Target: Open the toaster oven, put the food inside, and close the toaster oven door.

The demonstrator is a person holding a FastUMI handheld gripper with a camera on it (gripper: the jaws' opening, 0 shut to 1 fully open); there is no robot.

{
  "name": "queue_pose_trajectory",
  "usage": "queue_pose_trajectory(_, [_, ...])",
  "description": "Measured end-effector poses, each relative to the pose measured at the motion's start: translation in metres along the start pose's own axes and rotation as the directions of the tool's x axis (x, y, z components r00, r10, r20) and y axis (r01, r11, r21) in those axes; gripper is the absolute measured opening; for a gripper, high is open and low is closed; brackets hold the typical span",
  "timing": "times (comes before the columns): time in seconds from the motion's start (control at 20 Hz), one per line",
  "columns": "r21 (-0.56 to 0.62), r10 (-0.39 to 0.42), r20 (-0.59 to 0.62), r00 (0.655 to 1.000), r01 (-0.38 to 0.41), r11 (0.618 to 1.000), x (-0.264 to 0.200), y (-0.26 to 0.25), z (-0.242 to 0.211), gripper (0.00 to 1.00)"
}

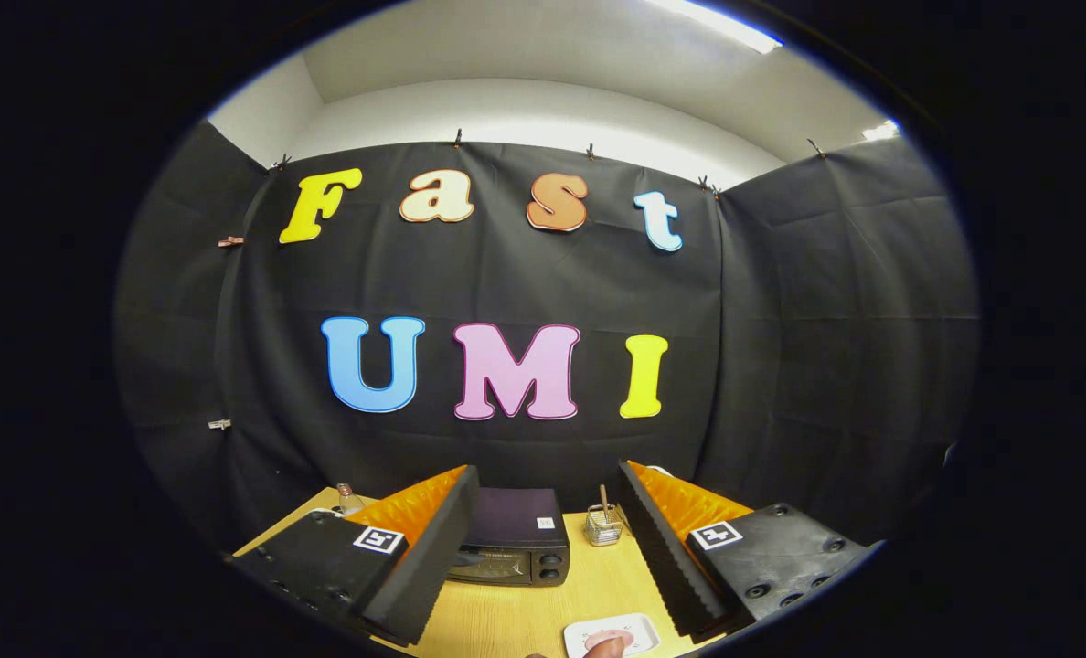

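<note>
the toaster oven (514, 548) sits on the wooden table (525, 612) against the black cloth wall, door closed, beyond the fingers and a little toward the left one. nearer, between the fingers, lies a small white tray (634, 629) with pink food (602, 642) on it. the gripper (543, 557) hangs above the table, fingers spread wide, holding nothing. a wire basket (604, 527) stands right of the oven, a glass bottle (346, 497) to its left.

A dark toaster oven (513, 546), door shut, sits beyond the spread fingers; pinkish food on a white tray (612, 634) lies between them.
</note>
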State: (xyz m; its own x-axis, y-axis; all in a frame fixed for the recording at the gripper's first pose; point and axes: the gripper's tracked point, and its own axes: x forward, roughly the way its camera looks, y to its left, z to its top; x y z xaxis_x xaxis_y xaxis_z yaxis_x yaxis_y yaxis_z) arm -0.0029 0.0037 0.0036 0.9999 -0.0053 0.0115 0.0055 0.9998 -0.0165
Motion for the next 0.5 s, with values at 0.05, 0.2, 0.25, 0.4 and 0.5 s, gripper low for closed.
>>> queue_pose_trajectory(0.05, [-0.002, 0.004, -0.003, 1.0, -0.004, 1.0, 0.0, 0.002, -0.001, 0.97])
queue_pose_trajectory(0.2, [-0.004, 0.02, -0.017, 1.0, -0.02, 1.0, 0.003, 0.013, -0.008, 0.97])
queue_pose_trajectory(0.25, [0.0, 0.027, -0.023, 0.999, -0.027, 1.0, 0.004, 0.019, -0.012, 0.97])
queue_pose_trajectory(0.4, [0.023, 0.054, -0.056, 0.997, -0.053, 0.998, 0.017, 0.041, -0.032, 0.97])
queue_pose_trajectory(0.5, [0.043, 0.074, -0.084, 0.994, -0.07, 0.997, 0.03, 0.059, -0.05, 0.98])
